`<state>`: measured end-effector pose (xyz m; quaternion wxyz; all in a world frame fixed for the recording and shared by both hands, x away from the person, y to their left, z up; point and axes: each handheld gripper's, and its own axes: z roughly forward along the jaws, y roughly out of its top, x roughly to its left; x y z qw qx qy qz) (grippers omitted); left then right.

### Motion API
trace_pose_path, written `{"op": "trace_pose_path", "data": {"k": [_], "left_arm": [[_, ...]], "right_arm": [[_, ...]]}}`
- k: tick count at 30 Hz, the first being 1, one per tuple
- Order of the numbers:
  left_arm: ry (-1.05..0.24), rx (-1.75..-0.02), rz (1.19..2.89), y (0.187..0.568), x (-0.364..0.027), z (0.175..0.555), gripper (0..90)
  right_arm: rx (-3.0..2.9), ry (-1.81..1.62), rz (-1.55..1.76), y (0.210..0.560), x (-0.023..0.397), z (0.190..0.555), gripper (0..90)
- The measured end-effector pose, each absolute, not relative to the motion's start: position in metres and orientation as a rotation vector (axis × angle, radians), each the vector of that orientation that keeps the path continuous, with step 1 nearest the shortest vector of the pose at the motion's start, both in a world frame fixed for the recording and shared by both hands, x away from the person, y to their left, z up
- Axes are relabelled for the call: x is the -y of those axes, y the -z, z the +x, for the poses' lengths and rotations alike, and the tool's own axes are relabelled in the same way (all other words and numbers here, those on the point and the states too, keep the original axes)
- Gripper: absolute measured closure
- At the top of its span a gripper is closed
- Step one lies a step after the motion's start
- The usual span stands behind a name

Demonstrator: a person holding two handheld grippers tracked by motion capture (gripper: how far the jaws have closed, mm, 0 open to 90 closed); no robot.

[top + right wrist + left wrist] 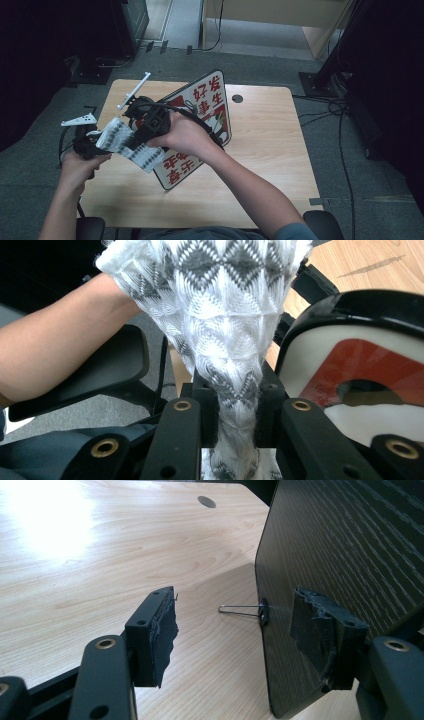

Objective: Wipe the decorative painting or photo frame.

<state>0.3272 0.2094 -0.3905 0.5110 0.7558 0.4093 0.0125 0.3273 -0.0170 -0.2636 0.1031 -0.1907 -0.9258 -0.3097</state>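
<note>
We see right gripper [235,425] pinching knitted cloth [220,315] | left gripper [240,630] spread, beside sign board [200,125] mid-desk [270,150]

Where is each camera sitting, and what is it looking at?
High view: above the person's side, looking down on the table; both forearms show, and the right hand.
Left gripper view: rides the left gripper, facing the board's dark back; its open fingers show.
Right gripper view: rides the right gripper, shut on the knitted cloth; a forearm shows.
Shared: high and right gripper views both show the cloth and the board's printed face.
</note>
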Motion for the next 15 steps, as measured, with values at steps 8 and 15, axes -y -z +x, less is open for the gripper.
{"op": "trace_pose_path", "data": {"k": [8,15], "left_arm": [[-0.027,-0.983,1.803,0.39,-0.212,0.326,35.4],[-0.027,-0.98,1.801,0.39,-0.213,0.326,35.2]], "right_arm": [[2.706,0.915,-0.586,0.268,0.022,0.33,78.2],[2.695,0.884,-0.603,0.277,0.023,0.33,77.6]]}}
